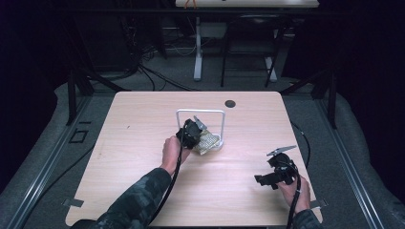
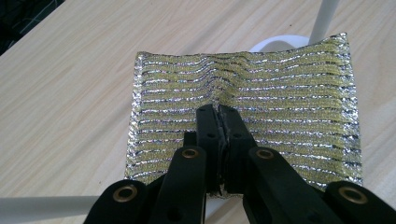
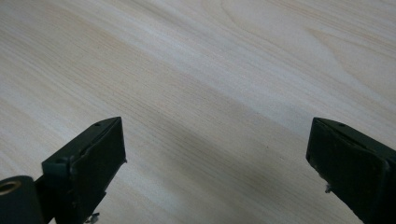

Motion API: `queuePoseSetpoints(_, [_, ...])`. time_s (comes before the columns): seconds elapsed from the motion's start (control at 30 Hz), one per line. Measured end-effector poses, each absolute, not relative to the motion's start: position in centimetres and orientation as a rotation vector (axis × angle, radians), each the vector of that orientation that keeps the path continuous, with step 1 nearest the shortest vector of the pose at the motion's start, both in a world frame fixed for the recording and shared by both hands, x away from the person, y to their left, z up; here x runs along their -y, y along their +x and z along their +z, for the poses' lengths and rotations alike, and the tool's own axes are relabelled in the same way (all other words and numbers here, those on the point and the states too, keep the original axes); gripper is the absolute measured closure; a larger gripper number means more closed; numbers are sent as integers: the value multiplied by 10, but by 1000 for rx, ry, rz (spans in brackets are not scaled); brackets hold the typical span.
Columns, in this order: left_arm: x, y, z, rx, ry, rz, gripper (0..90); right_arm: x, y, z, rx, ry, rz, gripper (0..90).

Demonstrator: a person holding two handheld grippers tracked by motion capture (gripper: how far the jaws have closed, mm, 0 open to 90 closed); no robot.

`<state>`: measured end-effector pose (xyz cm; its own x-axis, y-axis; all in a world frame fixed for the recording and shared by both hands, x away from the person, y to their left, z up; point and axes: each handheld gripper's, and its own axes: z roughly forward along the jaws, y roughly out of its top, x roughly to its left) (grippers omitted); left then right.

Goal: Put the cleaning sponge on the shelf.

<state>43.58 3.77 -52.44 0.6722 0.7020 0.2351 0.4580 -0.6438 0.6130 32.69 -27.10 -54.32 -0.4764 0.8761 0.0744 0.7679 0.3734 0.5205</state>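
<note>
**Left gripper pinches metallic cloth at the white rack**

Near the middle of the desk, the left gripper has its jaws pressed together on a fold of the gold-and-silver striped cloth, which puckers at the tips. The cloth lies on the desk against the foot of the white wire rack. Toward the desk's near right corner, the right gripper hangs over bare wood, jaws spread wide apart.

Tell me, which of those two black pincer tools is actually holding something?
The left gripper: its jaws are pinched shut on the shiny striped cloth. The right gripper is open over bare table.
</note>
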Motion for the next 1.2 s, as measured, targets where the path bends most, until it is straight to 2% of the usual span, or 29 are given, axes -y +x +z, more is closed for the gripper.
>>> queuePoseSetpoints(0.23, [-35,442,-533,-925,2371,586,878,271,327,-543,-2424,1472,736,41])
queuePoseSetpoints(1.2, [-31,444,-534,-909,2408,597,866,274,326,-545,-2419,1492,752,41])
